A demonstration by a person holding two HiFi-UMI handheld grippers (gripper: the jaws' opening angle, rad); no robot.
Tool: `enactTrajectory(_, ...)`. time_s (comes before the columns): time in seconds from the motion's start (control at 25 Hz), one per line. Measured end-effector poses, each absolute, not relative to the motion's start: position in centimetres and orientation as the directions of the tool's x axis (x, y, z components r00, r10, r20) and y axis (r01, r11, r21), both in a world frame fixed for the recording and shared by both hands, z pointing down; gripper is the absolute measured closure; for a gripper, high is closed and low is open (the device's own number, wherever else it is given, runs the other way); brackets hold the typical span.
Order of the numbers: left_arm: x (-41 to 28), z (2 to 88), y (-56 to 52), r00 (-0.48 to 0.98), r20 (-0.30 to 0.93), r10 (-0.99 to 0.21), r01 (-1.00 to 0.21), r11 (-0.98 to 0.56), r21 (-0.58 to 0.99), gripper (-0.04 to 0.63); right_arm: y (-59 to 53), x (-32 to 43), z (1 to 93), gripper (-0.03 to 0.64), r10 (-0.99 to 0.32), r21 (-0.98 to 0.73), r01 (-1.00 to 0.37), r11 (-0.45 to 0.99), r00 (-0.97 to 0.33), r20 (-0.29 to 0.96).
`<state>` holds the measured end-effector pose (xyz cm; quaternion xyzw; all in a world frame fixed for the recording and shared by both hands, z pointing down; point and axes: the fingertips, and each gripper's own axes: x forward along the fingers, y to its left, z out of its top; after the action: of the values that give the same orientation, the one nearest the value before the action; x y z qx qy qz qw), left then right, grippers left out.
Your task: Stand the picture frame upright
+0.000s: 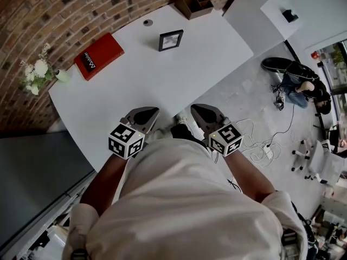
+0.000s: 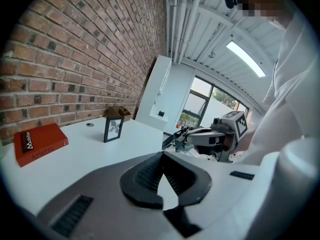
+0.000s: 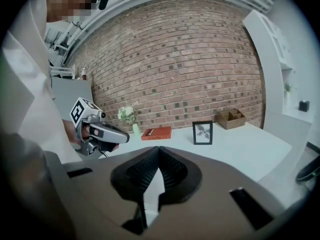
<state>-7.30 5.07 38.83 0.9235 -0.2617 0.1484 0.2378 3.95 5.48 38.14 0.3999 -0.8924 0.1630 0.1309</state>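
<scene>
1. The left gripper (image 1: 150, 112) and right gripper (image 1: 197, 109) sit side by side at the near edge of the table (image 1: 162, 85). Each has its jaws closed together on nothing.
2. The frame (image 1: 171, 40) stands upright toward the far side, well apart from both grippers.
3. A book (image 1: 98, 56) lies flat to the left of the frame.
4. Flowers (image 1: 37, 72) stand at the far left corner, and a wooden box (image 1: 193, 4) sits at the far edge by the brick wall.

- You stand at a white table (image 1: 162, 85).
- Toward its far side your picture frame (image 1: 171, 40) stands upright.
- Left of the frame a red book (image 1: 98, 56) lies flat.
- A vase of white flowers (image 1: 40, 72) sits at the left corner.
- A wooden organiser (image 1: 194, 3) sits at the far edge, with a small round disc (image 1: 147, 22) near it.
</scene>
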Motion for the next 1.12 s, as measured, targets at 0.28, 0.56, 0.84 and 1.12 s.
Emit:
enactTrajectory(0.28,-6.9,38.8,5.2,0.822,0.399,-0.406,-0.547,-0.757,0.357,0.598,6.0,4.3,38.1,0.612,-0.679,-0.181,-0.762,0.622,-0.640,0.359)
enactTrajectory(0.56,-7.0,39.3,5.3,0.820,0.410,-0.399,-0.547,-0.757,0.358,0.598,6.2,4.4,38.1,0.612,-0.684,-0.178,-0.765,0.619,-0.636,0.357)
enactTrajectory(0.84,-7.1,39.3,4.7,0.820,0.409,-0.400,-0.548,-0.755,0.360,0.598,5.6,4.8,37.9,0.612,-0.694,-0.163,-0.774,0.612,-0.624,0.358)
enactTrajectory(1.12,-7.2,40.1,4.7,0.814,0.418,-0.402,-0.557,-0.742,0.371,0.598,5.2,5.1,38.0,0.612,-0.693,-0.151,-0.773,0.616,-0.623,0.361)
